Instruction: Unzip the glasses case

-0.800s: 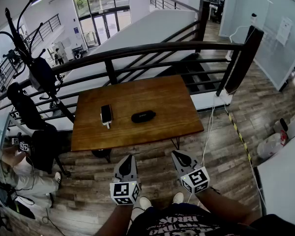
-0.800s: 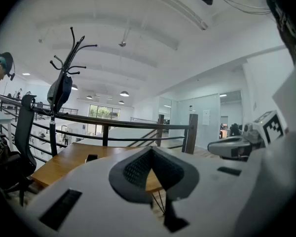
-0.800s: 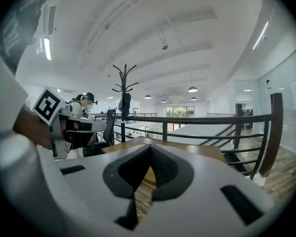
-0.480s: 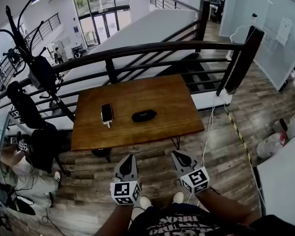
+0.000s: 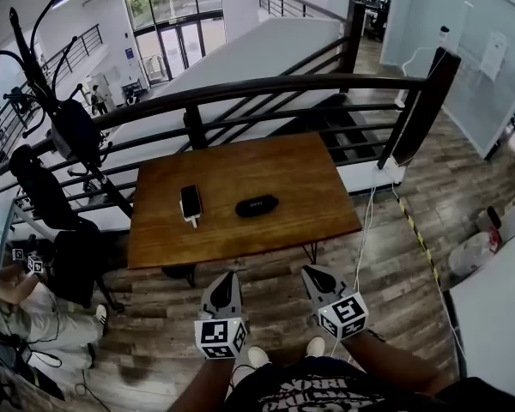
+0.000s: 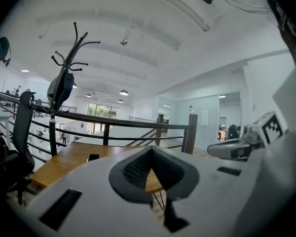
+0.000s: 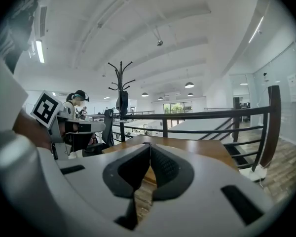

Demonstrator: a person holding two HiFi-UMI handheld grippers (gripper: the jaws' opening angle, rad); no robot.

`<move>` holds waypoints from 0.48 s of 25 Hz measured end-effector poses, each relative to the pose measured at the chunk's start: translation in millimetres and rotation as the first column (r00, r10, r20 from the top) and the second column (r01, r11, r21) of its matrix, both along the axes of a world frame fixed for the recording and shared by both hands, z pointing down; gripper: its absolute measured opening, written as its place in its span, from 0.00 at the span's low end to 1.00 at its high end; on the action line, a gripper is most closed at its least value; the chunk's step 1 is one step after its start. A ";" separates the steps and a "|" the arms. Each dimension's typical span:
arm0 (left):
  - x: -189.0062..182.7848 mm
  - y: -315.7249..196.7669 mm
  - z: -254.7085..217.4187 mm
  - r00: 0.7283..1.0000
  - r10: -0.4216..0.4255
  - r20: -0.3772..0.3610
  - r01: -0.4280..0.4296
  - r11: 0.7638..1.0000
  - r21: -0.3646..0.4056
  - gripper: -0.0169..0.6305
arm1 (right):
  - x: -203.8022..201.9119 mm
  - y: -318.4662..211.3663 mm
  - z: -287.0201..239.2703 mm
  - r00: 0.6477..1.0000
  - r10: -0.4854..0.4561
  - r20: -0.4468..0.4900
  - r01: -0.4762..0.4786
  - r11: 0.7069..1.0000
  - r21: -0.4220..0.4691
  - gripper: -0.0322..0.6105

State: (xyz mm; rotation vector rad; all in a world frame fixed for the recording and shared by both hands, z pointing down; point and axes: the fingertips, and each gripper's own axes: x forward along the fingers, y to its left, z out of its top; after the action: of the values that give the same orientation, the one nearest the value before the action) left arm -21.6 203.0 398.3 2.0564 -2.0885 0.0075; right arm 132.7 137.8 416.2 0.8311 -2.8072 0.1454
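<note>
Jaws clenched empty on both my left gripper [image 5: 227,275] and right gripper [image 5: 312,271], short of the table [image 5: 309,187] | glasses case [image 5: 257,205] lies mid-table, near the phone [image 5: 190,201] | risk: arriving closed, I could shove the case instead of unzipping it.

Holding the left gripper [image 5: 228,275] and the right gripper [image 5: 311,270] low before the torso [image 5: 313,390], side by side, near each other yet not touching. Pointing both forward and a little downward, tips leaning slightly toward each other. Pressing the left jaws together at the tips, nothing between; pressing the right jaws together likewise, empty too. Reaching in from the lower edge with the left forearm [image 5: 199,389] and the right forearm [image 5: 393,360], left marker cube [image 5: 219,336] and right marker cube [image 5: 343,315] turned upward.
</note>
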 end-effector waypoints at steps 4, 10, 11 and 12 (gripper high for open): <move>-22.0 0.5 -0.9 1.000 0.004 -0.005 -0.004 1.000 0.009 0.03 | -19.0 1.4 -2.4 1.000 0.008 -0.010 -0.008 1.000 0.009 0.05; -55.3 3.2 -5.0 1.000 0.013 -0.013 -0.013 0.999 0.036 0.03 | -47.7 7.0 -6.3 0.999 0.030 -0.020 -0.030 0.999 0.027 0.05; -60.8 3.9 -3.9 1.000 0.011 -0.020 -0.011 0.999 0.037 0.03 | -51.7 8.3 -6.5 0.999 0.032 -0.023 -0.032 0.999 0.027 0.05; -65.6 4.5 -3.0 1.000 0.010 -0.026 -0.009 0.999 0.037 0.03 | -55.1 9.3 -7.1 0.999 0.034 -0.026 -0.033 0.999 0.029 0.05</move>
State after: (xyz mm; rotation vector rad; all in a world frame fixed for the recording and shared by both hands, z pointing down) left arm -87.2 207.6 395.3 2.0758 -2.0789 -0.0567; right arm 77.6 147.1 409.1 0.8806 -2.7780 0.0987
